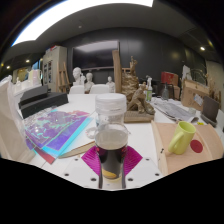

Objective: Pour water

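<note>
A clear jar [111, 143] with a white lid stands upright on the white table [150, 150], just ahead of the gripper [112, 180]; dark liquid fills its lower part; it sits on a magenta mat [95, 158]; whether the fingers press on it or stand apart, I cannot tell, since they are lost in shadow at the near edge. To the left lies an iridescent sheet [60, 130]; to the right a yellow-green cup [183, 138] lies tilted on a wooden board [200, 150]; far behind the jar stands a wooden figure [138, 100].
</note>
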Demonstrator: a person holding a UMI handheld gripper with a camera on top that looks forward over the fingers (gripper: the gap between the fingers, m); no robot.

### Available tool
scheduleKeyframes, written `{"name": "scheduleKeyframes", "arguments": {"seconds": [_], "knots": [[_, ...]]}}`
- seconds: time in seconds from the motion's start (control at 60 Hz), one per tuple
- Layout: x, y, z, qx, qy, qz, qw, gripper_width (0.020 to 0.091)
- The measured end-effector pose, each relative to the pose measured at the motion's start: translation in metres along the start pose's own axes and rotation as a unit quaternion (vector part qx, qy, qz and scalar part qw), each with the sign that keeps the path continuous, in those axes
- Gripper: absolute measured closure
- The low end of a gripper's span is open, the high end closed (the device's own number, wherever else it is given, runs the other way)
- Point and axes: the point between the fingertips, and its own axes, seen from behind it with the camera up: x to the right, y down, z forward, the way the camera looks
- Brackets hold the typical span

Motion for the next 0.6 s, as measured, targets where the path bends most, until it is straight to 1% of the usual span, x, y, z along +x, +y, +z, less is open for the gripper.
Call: {"name": "scheduleKeyframes", "arguments": {"seconds": [0.017, 0.167, 0.25, 0.333, 0.4, 0.45, 0.517, 0.6], "knots": [[0.000, -0.003, -0.001, 0.002, 0.000, 0.000, 1.000, 0.0866], [0.006, -0.048, -0.011, 0.034, -0.004, 0.042, 0.999, 0.0867], [0.014, -0.086, -0.015, 0.060, -0.025, 0.122, 0.990, 0.0868], [0.021, -0.129, -0.022, 0.086, -0.049, 0.232, 0.968, 0.0868], [0.039, -0.157, -0.020, 0.107, -0.078, 0.333, 0.934, 0.0869], [0.053, -0.172, -0.019, 0.115, -0.097, 0.407, 0.901, 0.0868], [0.067, -0.185, -0.019, 0.120, -0.113, 0.501, 0.850, 0.0869], [0.089, -0.188, -0.006, 0.119, -0.132, 0.599, 0.781, 0.0869]]}}
